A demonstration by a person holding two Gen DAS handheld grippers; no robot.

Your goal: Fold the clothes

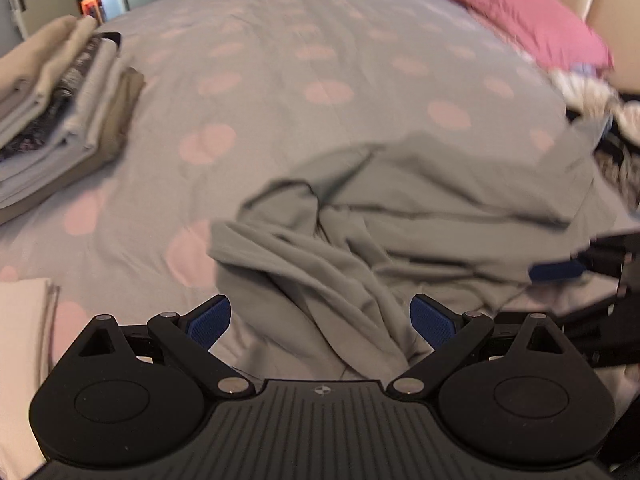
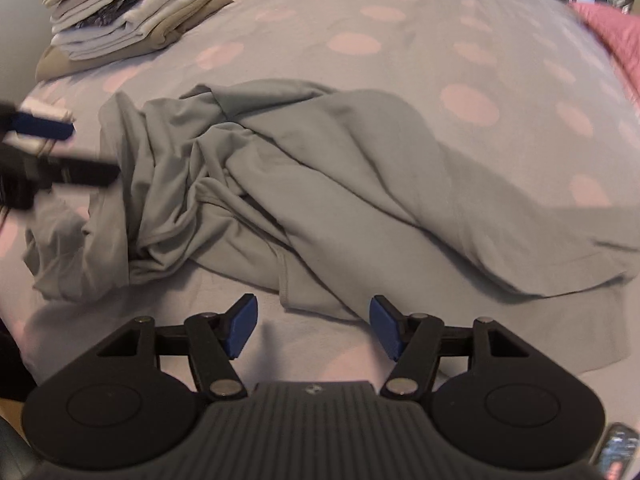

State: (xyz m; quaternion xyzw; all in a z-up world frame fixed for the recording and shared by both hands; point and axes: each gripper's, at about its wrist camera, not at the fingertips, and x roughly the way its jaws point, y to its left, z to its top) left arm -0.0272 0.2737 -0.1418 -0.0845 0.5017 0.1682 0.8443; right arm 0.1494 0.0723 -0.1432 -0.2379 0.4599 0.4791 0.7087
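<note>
A grey garment (image 1: 400, 208) lies crumpled on the bed, bunched in deep folds toward its left side in the right wrist view (image 2: 320, 184). My left gripper (image 1: 320, 322) hangs open just above the garment's near folds, cloth below the gap and its blue pads apart from it. My right gripper (image 2: 312, 326) is open over the bedsheet at the garment's near hem, nothing pinched. The right gripper's blue fingertip (image 1: 556, 270) shows at the right edge of the left wrist view; the left one's blue fingertip (image 2: 44, 126) shows at the left edge of the right wrist view.
A stack of folded clothes (image 1: 60, 108) sits at the bed's left side, also the folded stack (image 2: 136, 20) in the right wrist view. A folded pale piece (image 1: 24, 344) lies near left. A pink pillow (image 1: 520, 16) and a heap of unfolded clothes (image 1: 600, 116) lie at the right. The spotted sheet (image 1: 304, 60) covers the bed.
</note>
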